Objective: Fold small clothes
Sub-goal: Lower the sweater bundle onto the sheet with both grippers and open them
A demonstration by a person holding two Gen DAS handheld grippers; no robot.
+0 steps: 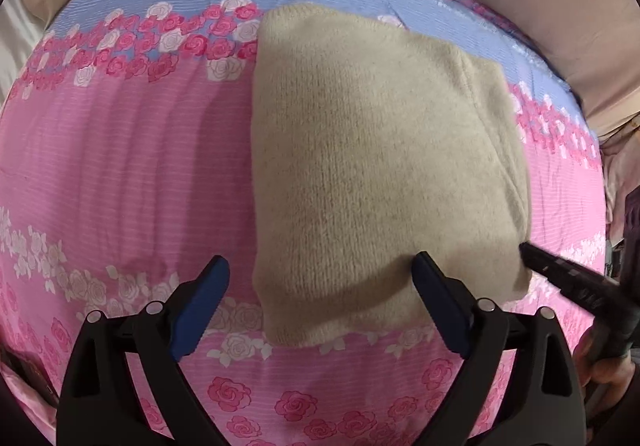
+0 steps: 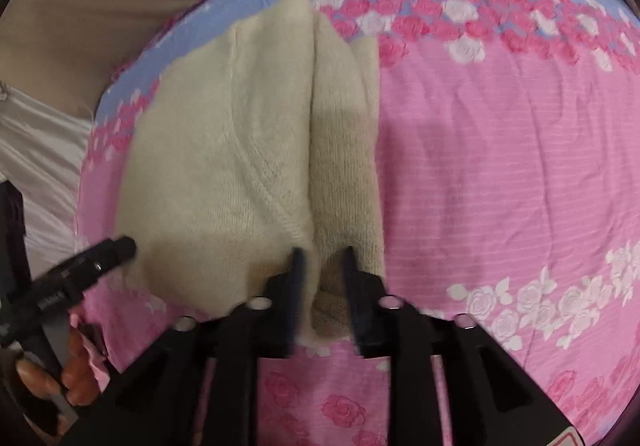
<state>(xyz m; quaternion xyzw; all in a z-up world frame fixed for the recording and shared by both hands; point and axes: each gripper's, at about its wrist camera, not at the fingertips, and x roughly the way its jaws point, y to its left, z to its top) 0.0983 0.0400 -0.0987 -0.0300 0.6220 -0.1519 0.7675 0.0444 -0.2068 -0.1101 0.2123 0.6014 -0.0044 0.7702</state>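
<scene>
The bed (image 1: 120,166), covered in a pink and blue rose-print sheet, fills both views, with beige bedding beyond its far edge. On it lies a cream knitted garment (image 1: 360,166), already doubled into a thick oblong whose long axis runs away from the person toward the blue band of the sheet; its near short end sits right at the tongs. In the left wrist view the left tongs (image 1: 322,302) stand wide apart, the near left corner of the knit lying in the gap between them, with neither finger seeming to grip it. In the right wrist view the right tongs (image 2: 322,278) are drawn in close, a raised ridge of the knit's near end sitting between them; the picture is blurred there, so whether they truly pinch the fabric cannot be told. The right tongs look the nearer to a hold, the left hanging over the opposite near corner, which the left tongs' dark tip (image 2: 100,258) shows from the other side. My judgement is that the coming fold carries the near end along the long axis toward the far end. There is broad bare sheet on the side away from the right tongs, while the far end of the knit lies near the bed's far edge, so room that way is short.
</scene>
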